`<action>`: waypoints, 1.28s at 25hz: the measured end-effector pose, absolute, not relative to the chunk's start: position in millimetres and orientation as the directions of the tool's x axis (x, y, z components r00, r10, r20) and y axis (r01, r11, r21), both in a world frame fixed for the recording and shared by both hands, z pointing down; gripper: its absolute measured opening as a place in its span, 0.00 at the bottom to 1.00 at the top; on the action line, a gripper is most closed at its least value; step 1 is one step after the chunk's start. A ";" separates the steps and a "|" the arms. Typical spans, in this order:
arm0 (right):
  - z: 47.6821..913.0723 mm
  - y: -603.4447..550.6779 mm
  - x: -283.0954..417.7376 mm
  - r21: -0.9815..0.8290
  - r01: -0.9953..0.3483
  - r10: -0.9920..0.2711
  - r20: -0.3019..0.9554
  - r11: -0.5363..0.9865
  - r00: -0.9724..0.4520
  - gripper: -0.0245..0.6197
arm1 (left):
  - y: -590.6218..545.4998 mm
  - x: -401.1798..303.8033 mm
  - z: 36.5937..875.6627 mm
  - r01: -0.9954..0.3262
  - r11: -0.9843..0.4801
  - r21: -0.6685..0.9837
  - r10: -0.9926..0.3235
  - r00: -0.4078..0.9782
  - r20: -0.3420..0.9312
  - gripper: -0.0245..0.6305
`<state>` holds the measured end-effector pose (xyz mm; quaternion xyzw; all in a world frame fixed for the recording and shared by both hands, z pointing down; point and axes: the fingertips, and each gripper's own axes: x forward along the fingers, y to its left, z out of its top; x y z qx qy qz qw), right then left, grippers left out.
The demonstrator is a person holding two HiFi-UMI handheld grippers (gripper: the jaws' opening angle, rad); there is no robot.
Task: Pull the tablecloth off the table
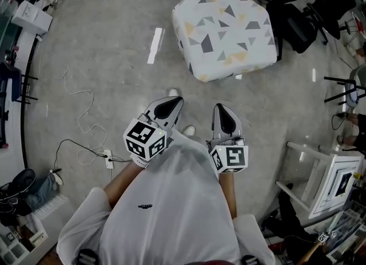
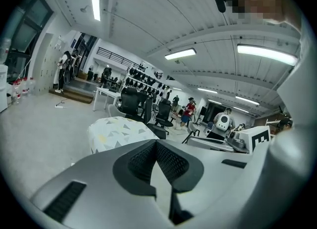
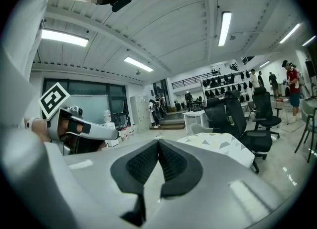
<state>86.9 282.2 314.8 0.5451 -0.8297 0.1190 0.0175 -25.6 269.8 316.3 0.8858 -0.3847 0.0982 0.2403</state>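
Note:
A small table draped in a white tablecloth (image 1: pixel 226 32) with grey and yellow triangles stands on the floor ahead of me. The tablecloth (image 2: pixel 119 129) shows beyond the left jaws, and the tablecloth (image 3: pixel 218 146) shows right of the right jaws. My left gripper (image 1: pixel 171 105) is held in front of my chest, shut and empty, well short of the cloth. My right gripper (image 1: pixel 223 112) is beside it, also shut with nothing between its jaws. In each gripper view the dark ribbed pads (image 2: pixel 156 161) meet tip to tip.
Black office chairs (image 1: pixel 297 12) stand close behind the table at its right. A white frame stand (image 1: pixel 320 175) is at my right. A cable and power strip (image 1: pixel 108 158) lie on the floor at my left. Shelves and boxes (image 1: pixel 23 18) line the left wall.

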 end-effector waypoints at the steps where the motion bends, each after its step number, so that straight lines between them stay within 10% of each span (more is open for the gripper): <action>1: 316.1 276.0 86.3 -0.177 -0.908 -0.898 0.164 0.381 -0.409 0.06 | 262.6 -24.7 316.4 -0.730 -0.588 0.349 -0.637 0.683 0.358 0.05; 32: 283.5 -91.4 47.8 -0.128 -0.922 -0.895 0.223 0.366 -0.386 0.06 | -92.1 -60.0 331.9 -0.667 -0.573 0.477 -0.555 0.743 0.373 0.05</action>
